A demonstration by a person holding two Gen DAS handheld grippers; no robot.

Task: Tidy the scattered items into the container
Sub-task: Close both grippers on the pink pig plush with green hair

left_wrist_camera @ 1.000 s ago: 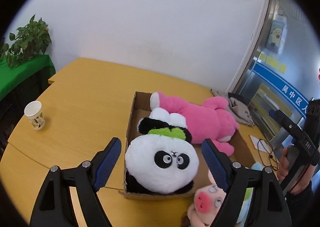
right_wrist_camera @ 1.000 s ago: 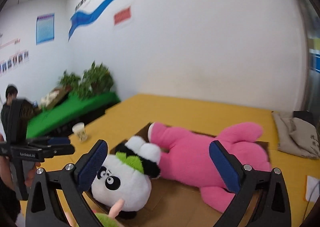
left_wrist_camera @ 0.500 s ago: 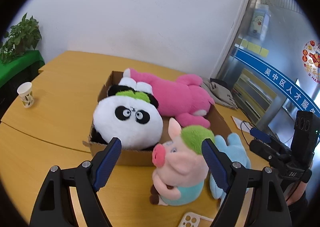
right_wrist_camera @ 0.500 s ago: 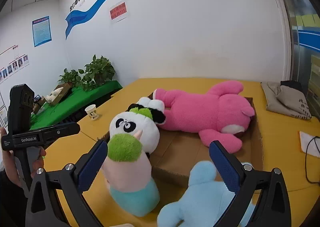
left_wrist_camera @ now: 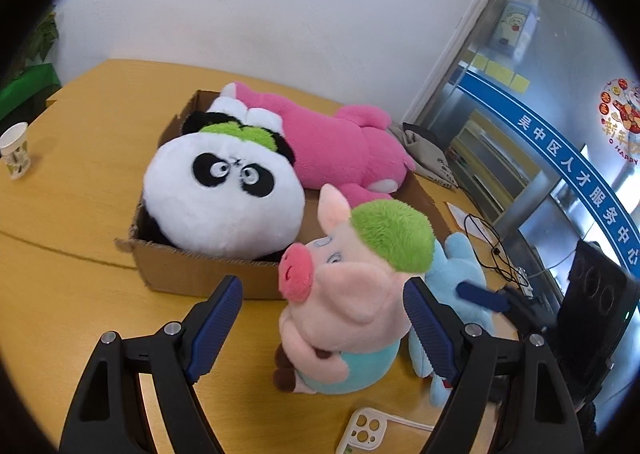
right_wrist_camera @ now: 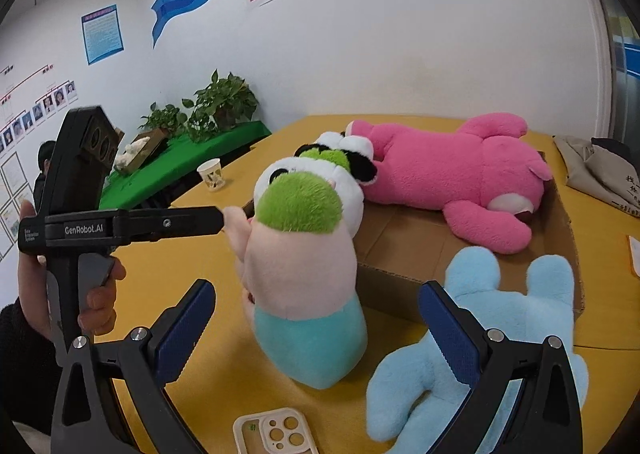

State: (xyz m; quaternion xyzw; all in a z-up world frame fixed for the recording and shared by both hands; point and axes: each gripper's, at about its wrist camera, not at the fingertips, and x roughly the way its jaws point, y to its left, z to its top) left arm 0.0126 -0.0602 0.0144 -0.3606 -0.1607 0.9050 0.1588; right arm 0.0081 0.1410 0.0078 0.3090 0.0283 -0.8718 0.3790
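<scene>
Left gripper (left_wrist_camera: 322, 328): jaws wide apart, nothing held, aimed down at the pig plush (left_wrist_camera: 352, 294), whose body sits in the line between the fingers but clear of both pads. Right gripper (right_wrist_camera: 316, 334): jaws likewise spread and empty, with the same pig ahead and the blue plush (right_wrist_camera: 472, 334) lying under its right finger.

Container: the cardboard box (left_wrist_camera: 192, 274) stands on the yellow table (left_wrist_camera: 72, 221) and already holds the panda plush (left_wrist_camera: 224, 197) and the pink plush (left_wrist_camera: 340, 145). The pig stands upright on the table just outside the box's near wall; the blue plush lies beside it, also outside. A phone case (right_wrist_camera: 272, 432) lies on the table in front of both.

Step in hand, as judged: approach to a pick, two toys outstanding. The next move calls for bracketing one toy's body squarely, closing firmly on the soft filling, then lifting it clear of the box wall into the free floor right of the panda.
</scene>
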